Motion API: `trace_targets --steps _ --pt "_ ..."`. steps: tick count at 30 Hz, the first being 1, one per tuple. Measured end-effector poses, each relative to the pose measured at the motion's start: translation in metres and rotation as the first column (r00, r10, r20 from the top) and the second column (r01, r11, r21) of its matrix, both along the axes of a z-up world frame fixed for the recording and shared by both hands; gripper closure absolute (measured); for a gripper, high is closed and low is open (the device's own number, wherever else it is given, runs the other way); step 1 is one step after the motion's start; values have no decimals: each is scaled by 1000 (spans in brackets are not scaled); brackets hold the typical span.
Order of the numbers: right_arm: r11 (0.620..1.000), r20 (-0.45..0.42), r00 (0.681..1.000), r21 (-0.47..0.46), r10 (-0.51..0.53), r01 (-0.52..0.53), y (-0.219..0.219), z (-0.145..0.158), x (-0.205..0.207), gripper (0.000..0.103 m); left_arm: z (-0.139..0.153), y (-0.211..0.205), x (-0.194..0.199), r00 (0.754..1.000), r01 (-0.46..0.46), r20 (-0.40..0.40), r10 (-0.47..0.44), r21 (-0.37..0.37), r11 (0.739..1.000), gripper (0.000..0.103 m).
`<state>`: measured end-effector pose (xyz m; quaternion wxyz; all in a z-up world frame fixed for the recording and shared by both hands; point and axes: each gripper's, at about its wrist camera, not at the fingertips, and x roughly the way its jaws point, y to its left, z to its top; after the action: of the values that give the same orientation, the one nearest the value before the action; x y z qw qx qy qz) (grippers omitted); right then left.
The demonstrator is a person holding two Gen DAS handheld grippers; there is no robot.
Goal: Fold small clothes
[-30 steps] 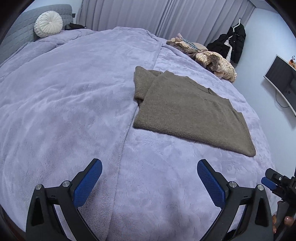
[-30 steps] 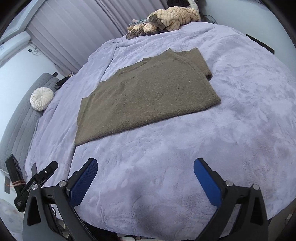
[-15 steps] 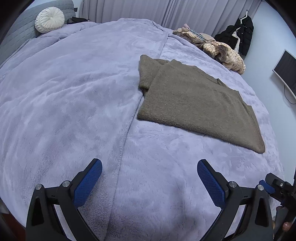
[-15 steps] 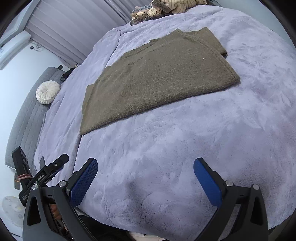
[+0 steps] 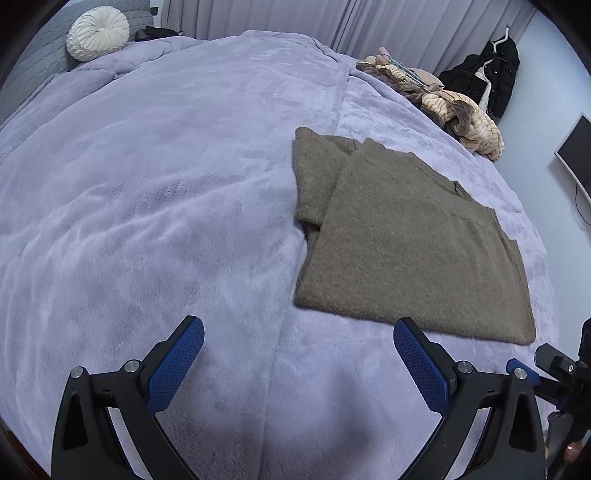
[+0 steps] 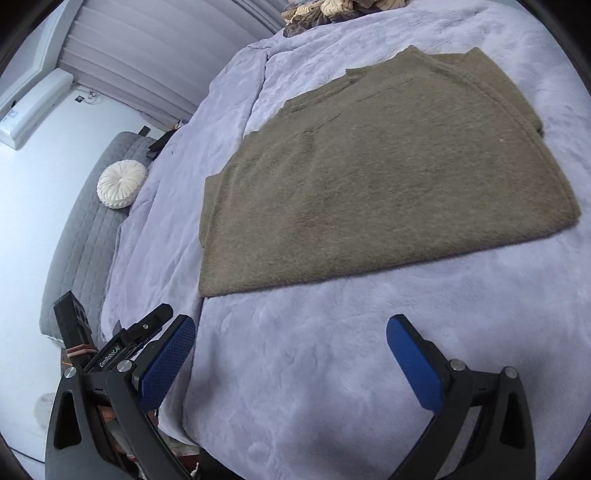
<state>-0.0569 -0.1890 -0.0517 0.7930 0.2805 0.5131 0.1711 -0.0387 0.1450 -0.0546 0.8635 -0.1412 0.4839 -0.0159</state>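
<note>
Lying flat on blanket (image 5: pixel 147 221): sweater (image 5: pixel 406 251), clothes pile (image 5: pixel 454 107) beyond.

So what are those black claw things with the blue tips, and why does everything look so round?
Those are two grabbing tools, one in each of a person's hands. Each carries a small camera with a very wide lens, which bends the picture round. One picture looks along the left gripper, the other along the right gripper. Both are wide open and hold nothing. They hover over a fluffy lilac blanket covering a bed. On it lies a partly folded brown knitted sweater, flat, just ahead of the blue fingertips. Far back sit a round white cushion and a heap of tan and brown clothes.
</note>
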Motion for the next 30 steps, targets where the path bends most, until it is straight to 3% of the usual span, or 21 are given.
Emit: trace_targets --steps 11,17,27,28,29,30 --pt "980 -97 988 174 119 -101 82 -40 57 0 -24 19 33 998 -23 -62 20 -46 999 0" --pt "975 -138 985 210 98 -68 96 -61 72 0 -29 17 46 998 -17 -68 13 -63 998 0" --pt "951 -128 992 310 24 17 97 -70 100 2 -35 15 57 997 7 -78 -14 -88 996 0" --pt "948 -131 991 317 16 26 97 -71 101 15 -34 17 59 997 10 -72 -18 -107 994 0" --pt "948 -142 990 316 17 29 99 -72 104 54 -32 21 61 998 6 -62 -14 -133 991 0" --pt "952 -174 984 306 24 31 99 -77 107 77 -30 24 63 999 1 -50 -9 -159 987 0"
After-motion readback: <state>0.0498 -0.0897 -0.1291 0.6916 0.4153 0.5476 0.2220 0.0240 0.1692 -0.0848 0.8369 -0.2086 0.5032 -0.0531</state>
